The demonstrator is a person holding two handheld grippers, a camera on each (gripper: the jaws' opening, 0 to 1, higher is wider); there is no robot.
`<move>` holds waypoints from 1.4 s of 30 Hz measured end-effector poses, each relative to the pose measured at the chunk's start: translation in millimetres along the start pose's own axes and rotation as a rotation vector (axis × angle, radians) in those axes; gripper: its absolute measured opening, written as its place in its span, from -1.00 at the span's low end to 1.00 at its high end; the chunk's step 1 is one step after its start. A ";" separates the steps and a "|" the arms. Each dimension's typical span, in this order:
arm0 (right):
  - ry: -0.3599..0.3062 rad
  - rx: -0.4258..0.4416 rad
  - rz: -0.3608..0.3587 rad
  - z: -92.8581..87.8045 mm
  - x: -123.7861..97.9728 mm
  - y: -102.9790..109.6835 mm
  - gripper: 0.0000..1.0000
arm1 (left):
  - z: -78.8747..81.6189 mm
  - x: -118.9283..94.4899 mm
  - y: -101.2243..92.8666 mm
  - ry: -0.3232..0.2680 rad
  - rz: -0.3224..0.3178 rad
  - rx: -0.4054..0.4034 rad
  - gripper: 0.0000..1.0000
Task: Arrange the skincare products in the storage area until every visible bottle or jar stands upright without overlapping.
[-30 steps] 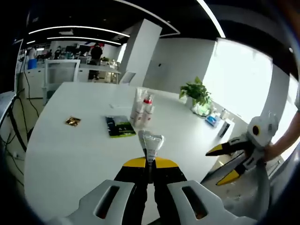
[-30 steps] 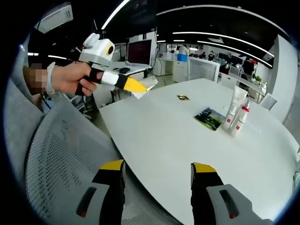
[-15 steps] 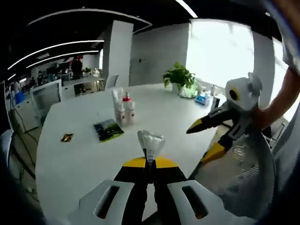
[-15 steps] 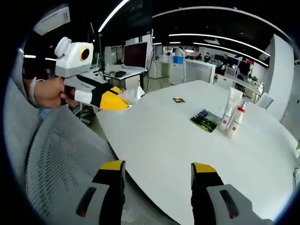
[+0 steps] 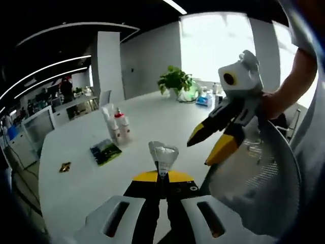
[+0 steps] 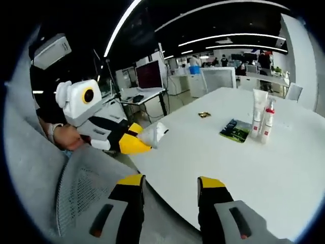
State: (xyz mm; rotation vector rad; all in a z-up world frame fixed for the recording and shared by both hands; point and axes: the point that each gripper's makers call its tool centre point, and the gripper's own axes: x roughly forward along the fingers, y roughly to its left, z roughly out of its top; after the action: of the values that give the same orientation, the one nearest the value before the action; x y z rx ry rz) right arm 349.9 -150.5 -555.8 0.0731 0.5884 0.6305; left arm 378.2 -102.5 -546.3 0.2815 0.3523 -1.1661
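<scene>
My left gripper (image 5: pixel 161 179) is clamped on a small silvery tube (image 5: pixel 162 154), held in the air above the near edge of the white table (image 5: pixel 152 127); the tube's lower end is hidden between the jaws. My right gripper (image 6: pixel 170 184) hangs with jaws apart, grasping nothing, over a mesh chair back (image 6: pixel 76 193). Far across the table, a white tube (image 6: pixel 257 113) and a red-capped bottle (image 6: pixel 267 119) stand upright just beside each other, near a green packet (image 6: pixel 234 130) and a small dark sachet (image 6: pixel 204 115), its print too small to read.
</scene>
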 end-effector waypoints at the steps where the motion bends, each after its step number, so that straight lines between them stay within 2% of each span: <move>1: -0.041 0.057 0.021 7.2 0.0 3.9 -0.31 | 0.4 0.4 -2.3 -0.001 -0.011 0.000 -0.99; 2: -0.063 0.131 0.051 11.8 -0.8 7.2 -0.32 | 0.6 0.7 -3.5 -0.001 -0.016 0.001 -0.99; 5: -0.124 0.218 0.113 23.8 -1.2 15.7 -0.37 | 1.7 1.5 -7.0 -0.003 -0.031 0.002 -0.99; 8: -0.163 0.267 0.168 31.0 -1.0 22.9 -0.42 | 2.9 1.8 -10.3 -0.005 -0.050 -0.012 -0.99; 12: -0.164 0.290 0.235 32.3 -3.6 31.4 -0.75 | 3.6 2.7 -18.2 -0.004 -0.088 -0.035 -0.99; 21: -0.178 0.241 0.229 33.3 -5.8 30.8 -0.79 | 5.9 0.9 -25.1 -0.009 -0.132 -0.100 -0.99; 25: -0.171 0.218 0.214 30.7 -4.4 30.5 -0.69 | 10.0 0.2 -32.9 -0.026 -0.161 -0.097 -0.99; 27: -0.163 0.221 0.233 29.8 -4.8 33.6 -0.75 | 8.5 0.0 -37.6 -0.014 -0.188 -0.104 -0.99; 30: -0.158 0.212 0.271 29.6 -6.4 41.4 -0.91 | 12.1 -1.1 -41.0 -0.033 -0.202 -0.099 -0.99; 34: -0.170 0.245 0.305 31.7 -10.9 42.7 -0.96 | 12.4 -2.2 -44.2 -0.028 -0.236 -0.160 -0.98; 38: -0.179 0.254 0.323 32.5 -13.2 43.9 -0.98 | 12.6 -3.0 -51.9 -0.027 -0.265 -0.155 -0.97; 42: -0.148 0.264 0.355 26.0 -13.3 47.8 -1.00 | 5.5 -1.0 -54.2 0.006 -0.267 -0.134 -0.97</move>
State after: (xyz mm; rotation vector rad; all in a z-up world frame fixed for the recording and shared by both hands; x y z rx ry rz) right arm 329.7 -116.5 -516.2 0.4766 0.5162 0.8795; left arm 328.2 -123.9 -542.7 0.1229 0.4817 -1.3973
